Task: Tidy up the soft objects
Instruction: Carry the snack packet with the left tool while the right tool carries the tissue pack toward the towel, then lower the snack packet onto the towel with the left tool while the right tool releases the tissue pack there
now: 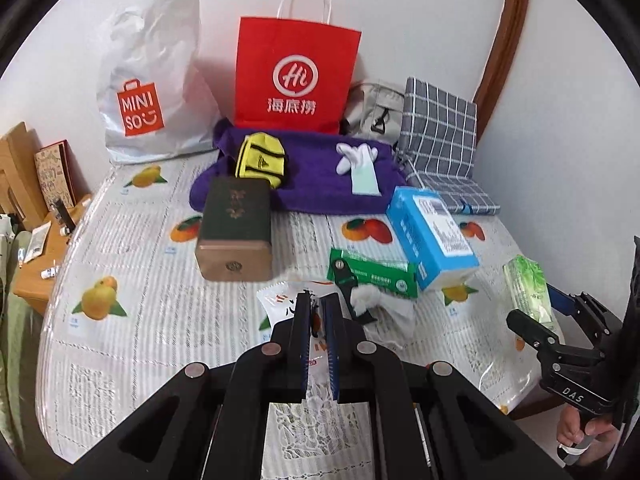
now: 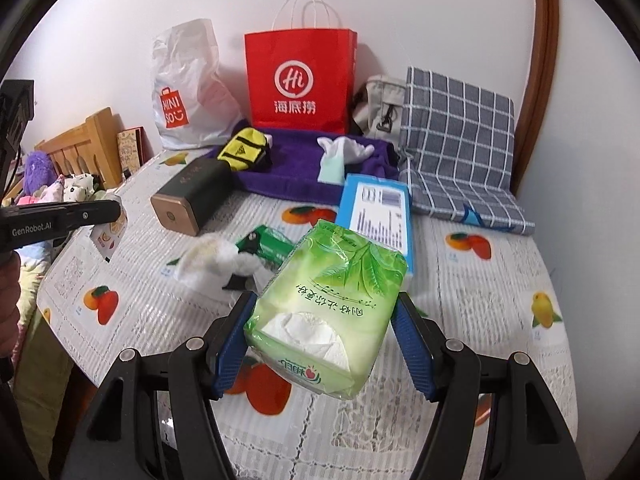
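My left gripper (image 1: pixel 317 299) is shut on a small white sachet (image 1: pixel 276 300) with orange print, held above the table; the right wrist view shows that gripper (image 2: pixel 115 211) at the left with the sachet (image 2: pixel 108 240) hanging from it. My right gripper (image 2: pixel 324 300) is shut on a green tissue pack (image 2: pixel 332 304), its blue pads pressing both sides, lifted off the table. The same pack (image 1: pixel 528 288) shows at the right edge of the left wrist view. A purple towel (image 1: pixel 320 188) at the back carries a yellow-black sock (image 1: pixel 260 160) and a white glove (image 1: pixel 356 160).
On the fruit-print tablecloth (image 1: pixel 140 280) lie a dark box (image 1: pixel 236 232), a blue box (image 1: pixel 432 236), a green packet (image 1: pixel 372 276) and a crumpled white cloth (image 1: pixel 384 304). Against the wall stand a red paper bag (image 1: pixel 296 76), a white Miniso bag (image 1: pixel 148 88), a beige bag (image 1: pixel 376 112) and a grey checked cloth (image 1: pixel 440 136).
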Motion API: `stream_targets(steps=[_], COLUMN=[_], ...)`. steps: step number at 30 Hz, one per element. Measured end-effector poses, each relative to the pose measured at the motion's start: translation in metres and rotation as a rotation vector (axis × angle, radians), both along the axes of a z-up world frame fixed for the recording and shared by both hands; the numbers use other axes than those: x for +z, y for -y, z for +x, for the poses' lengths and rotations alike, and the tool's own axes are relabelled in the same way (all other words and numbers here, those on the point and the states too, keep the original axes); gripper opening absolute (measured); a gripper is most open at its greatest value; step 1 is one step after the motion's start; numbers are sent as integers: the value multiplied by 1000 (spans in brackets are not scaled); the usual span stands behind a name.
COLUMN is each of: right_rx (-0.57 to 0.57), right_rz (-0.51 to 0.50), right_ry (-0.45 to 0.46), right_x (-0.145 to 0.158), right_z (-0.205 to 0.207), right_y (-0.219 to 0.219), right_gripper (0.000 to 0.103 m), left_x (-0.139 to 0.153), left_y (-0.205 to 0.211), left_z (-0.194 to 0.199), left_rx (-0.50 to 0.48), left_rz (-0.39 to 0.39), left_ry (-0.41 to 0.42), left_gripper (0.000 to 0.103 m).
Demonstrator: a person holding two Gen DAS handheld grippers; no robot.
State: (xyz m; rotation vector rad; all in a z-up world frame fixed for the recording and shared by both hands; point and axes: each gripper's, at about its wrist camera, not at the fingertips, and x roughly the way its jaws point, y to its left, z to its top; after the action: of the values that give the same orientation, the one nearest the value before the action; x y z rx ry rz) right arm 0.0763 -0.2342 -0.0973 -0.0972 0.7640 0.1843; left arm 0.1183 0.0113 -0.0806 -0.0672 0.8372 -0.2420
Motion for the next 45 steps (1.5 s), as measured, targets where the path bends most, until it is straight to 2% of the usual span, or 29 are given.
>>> stream_targets(steps=[8, 14, 29, 37, 45], right_rx=[28, 56, 41, 16, 40], right_rz=[2, -16, -17, -12, -2], right_ry=[40, 57, 73, 52, 30], right_x=[15, 22, 38, 33, 23], right_z=[25, 45, 119, 169, 221], right_y=[-16, -28, -26, -21, -20], right_gripper=[67, 67, 67, 67, 67], left_x=[26, 31, 36, 33, 30], left_y=[-9, -13, -15, -16, -2], left_z=[6, 25, 106, 148, 194], left_rx=[10, 18, 36, 48, 49], left_rz=[26, 24, 27, 26, 34], left_ry=[35, 41, 54, 57, 48], left_gripper=[8, 8, 8, 8, 8])
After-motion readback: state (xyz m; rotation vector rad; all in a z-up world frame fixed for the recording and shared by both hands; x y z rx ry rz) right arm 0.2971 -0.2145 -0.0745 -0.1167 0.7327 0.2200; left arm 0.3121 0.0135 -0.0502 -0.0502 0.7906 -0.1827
